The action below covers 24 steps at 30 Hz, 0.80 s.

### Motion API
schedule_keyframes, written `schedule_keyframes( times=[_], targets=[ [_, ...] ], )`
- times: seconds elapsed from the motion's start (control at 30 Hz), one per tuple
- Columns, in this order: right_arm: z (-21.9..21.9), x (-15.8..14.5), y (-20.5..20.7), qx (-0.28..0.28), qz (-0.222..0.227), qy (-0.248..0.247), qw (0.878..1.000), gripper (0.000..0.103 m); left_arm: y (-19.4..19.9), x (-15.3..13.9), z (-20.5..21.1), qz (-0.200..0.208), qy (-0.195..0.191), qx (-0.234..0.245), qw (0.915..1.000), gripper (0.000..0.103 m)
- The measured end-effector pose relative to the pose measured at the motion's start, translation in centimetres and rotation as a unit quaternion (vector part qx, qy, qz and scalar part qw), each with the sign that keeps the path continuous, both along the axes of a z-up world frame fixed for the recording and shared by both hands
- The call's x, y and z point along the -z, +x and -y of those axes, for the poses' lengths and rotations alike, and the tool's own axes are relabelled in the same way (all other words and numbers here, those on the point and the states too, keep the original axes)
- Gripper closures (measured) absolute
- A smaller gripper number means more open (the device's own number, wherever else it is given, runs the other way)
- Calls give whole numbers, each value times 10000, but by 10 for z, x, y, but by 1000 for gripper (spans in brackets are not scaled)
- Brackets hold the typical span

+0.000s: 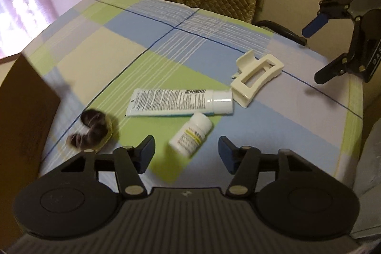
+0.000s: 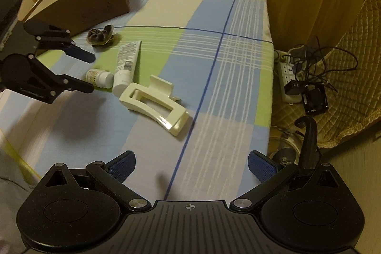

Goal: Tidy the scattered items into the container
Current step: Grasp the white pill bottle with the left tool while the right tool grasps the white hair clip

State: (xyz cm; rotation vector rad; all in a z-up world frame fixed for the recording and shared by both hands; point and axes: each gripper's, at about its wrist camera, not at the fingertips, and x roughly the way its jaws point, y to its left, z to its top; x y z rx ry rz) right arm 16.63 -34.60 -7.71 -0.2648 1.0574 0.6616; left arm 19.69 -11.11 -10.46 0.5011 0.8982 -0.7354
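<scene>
Hovering left gripper (image 1: 186,155) unclenched, pill bottle (image 1: 190,136) just ahead between fingers, untouched; right gripper (image 2: 191,167) released, empty.

Two wrist views, angled down (near), sharing checked bedcover (image 1: 202,44)

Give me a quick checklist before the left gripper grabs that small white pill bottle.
1. Left gripper empty, jaws apart: ok.
2. Small white pill bottle lying free on the checked cloth, just ahead of the fingertips: ok.
3. Bottle clear of the white tube: cannot tell, they lie very close.
4. Right gripper open, out of the way: ok.
5. Brown box within reach: cannot tell.
</scene>
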Motion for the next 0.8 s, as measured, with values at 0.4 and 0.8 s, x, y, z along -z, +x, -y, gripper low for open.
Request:
schedule_keyframes(
  times=[0.4,0.8],
  targets=[
    [-13,1,13,-411,108,66,9991,0,24,20,6,-638,-68,218,9977,81],
    [-63,20,23,-2332,722,-78,9697,0,-5,4,-45,-774,-511,-1425,9854,81]
  ],
)
